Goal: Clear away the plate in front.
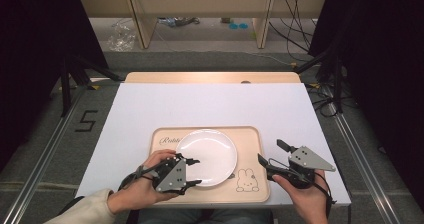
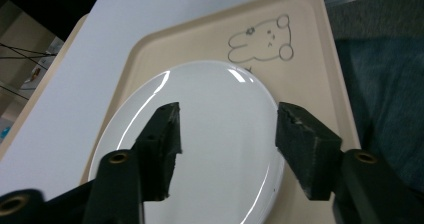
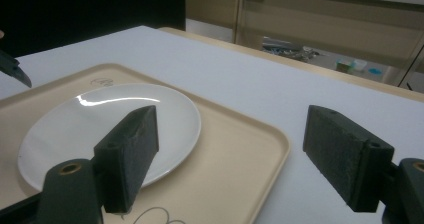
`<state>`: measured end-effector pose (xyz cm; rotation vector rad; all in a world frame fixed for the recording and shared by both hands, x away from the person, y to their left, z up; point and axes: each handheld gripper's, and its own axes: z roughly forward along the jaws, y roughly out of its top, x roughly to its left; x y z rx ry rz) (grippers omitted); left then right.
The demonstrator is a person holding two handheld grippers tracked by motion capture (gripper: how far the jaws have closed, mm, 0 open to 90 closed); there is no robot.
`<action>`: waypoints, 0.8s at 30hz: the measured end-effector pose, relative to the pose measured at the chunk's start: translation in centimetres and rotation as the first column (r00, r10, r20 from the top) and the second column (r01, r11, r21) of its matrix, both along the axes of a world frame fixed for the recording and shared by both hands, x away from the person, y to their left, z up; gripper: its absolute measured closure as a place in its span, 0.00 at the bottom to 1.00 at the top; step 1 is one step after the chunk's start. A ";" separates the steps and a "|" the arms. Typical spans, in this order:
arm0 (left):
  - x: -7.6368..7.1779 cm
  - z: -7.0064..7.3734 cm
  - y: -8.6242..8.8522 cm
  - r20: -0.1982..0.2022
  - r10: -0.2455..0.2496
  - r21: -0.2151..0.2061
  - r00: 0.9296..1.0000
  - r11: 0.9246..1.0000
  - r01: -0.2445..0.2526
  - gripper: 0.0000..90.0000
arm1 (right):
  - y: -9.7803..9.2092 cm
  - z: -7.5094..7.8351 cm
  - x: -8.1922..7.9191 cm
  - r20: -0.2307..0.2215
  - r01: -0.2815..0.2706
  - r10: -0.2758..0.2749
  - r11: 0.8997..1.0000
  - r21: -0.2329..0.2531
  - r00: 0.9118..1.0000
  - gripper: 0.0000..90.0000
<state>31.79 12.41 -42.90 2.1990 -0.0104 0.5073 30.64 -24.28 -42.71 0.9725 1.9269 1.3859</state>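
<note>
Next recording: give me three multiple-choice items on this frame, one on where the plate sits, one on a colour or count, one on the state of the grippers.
1. Where is the white plate?
A. on the beige tray
B. on the bare white table top
C. held up in the air

2. How many plates are on the tray?
A. three
B. two
C. one

3. How do the jaws of the left gripper stand?
A. shut on the plate's rim
B. open, over the plate's near left part
C. shut beside the tray

Key: 1 A, the tray's rim surrounds the plate in the high view. 2 C, a single plate lies there, beside a rabbit drawing. 3 B, the left gripper view shows a wide gap between the jaws with the plate behind.
</note>
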 end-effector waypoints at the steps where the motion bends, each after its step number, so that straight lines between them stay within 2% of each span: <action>1: 0.1 0.0 0.4 -0.026 0.014 -0.024 1.000 1.000 -0.015 0.47 | 0.0 0.0 0.0 0.001 -0.002 0.002 1.000 0.003 1.000 0.25; 3: 0.4 0.2 1.2 -0.046 0.035 -0.053 0.998 0.998 -0.037 0.47 | 0.0 0.1 -0.1 0.000 -0.006 0.006 1.000 0.007 1.000 0.25; 4: 0.5 0.2 1.6 -0.082 0.049 -0.083 0.995 0.995 -0.055 0.47 | 0.1 0.1 -0.1 0.010 -0.014 0.014 1.000 0.025 1.000 0.25; 5: 0.6 0.3 2.1 -0.103 0.058 -0.092 0.993 0.993 -0.067 0.50 | 0.1 0.1 -0.1 0.018 -0.006 0.005 1.000 0.017 1.000 0.25; 6: 0.7 0.2 2.4 -0.128 0.083 -0.122 0.988 0.988 -0.099 0.51 | 0.1 0.2 -0.2 0.020 -0.011 0.011 1.000 0.019 1.000 0.25; 7: 0.7 0.2 2.8 -0.142 0.102 -0.134 0.985 0.984 -0.121 0.50 | 0.2 0.1 -0.2 0.017 -0.018 0.018 0.999 0.029 1.000 0.24; 10: 1.0 0.4 4.0 -0.183 0.134 -0.173 0.974 0.971 -0.166 0.48 | 0.2 0.2 -0.2 0.021 -0.022 0.022 1.000 0.018 1.000 0.24; 11: 1.0 0.4 4.3 -0.200 0.151 -0.198 0.968 0.961 -0.191 0.45 | 0.2 0.3 -0.3 0.011 -0.026 0.026 1.000 0.010 1.000 0.24; 13: 1.2 0.6 5.0 -0.184 0.183 -0.235 0.966 0.946 -0.224 0.37 | 0.4 0.2 -0.3 0.027 -0.027 0.026 0.999 0.020 0.999 0.23; 14: 1.4 0.8 5.4 -0.156 0.192 -0.247 0.969 0.942 -0.226 0.33 | 0.4 0.2 -0.3 0.027 -0.032 0.031 0.999 0.026 0.999 0.23; 15: 1.3 0.7 5.7 -0.170 0.217 -0.281 0.961 0.924 -0.258 0.29 | 0.4 0.2 -0.3 0.029 -0.025 0.025 1.000 0.016 0.999 0.23; 16: 1.4 0.8 6.1 -0.169 0.239 -0.303 0.956 0.911 -0.281 0.26 | 0.4 0.3 -0.3 0.032 -0.027 0.026 1.000 0.016 0.999 0.22; 17: 1.6 0.8 6.4 -0.151 0.254 -0.329 0.955 0.898 -0.290 0.23 | 0.4 0.3 -0.4 0.033 -0.029 0.028 0.999 0.016 0.999 0.22; 18: 1.9 1.0 6.8 -0.108 0.255 -0.335 0.961 0.901 -0.277 0.21 | 0.4 0.3 -0.4 0.036 -0.025 0.024 1.000 0.017 0.999 0.22; 19: 1.8 1.0 7.1 -0.108 0.281 -0.342 0.954 0.890 -0.301 0.19 | 0.3 0.3 -0.4 0.031 -0.030 0.029 0.999 0.017 0.999 0.21; 20: 1.7 1.0 7.4 -0.117 0.303 -0.371 0.946 0.870 -0.325 0.18 | 0.3 0.3 -0.4 0.038 -0.032 0.031 0.999 0.023 0.999 0.21; 22: 1.8 1.2 7.8 -0.108 0.319 -0.410 0.942 0.849 -0.334 0.18 | 0.3 0.3 -0.4 0.044 -0.036 0.034 0.999 0.037 0.998 0.20; 24: 1.8 1.5 8.1 -0.097 0.327 -0.442 0.940 0.832 -0.335 0.17 | 0.2 0.4 -0.5 0.043 -0.032 0.030 0.999 0.031 0.999 0.19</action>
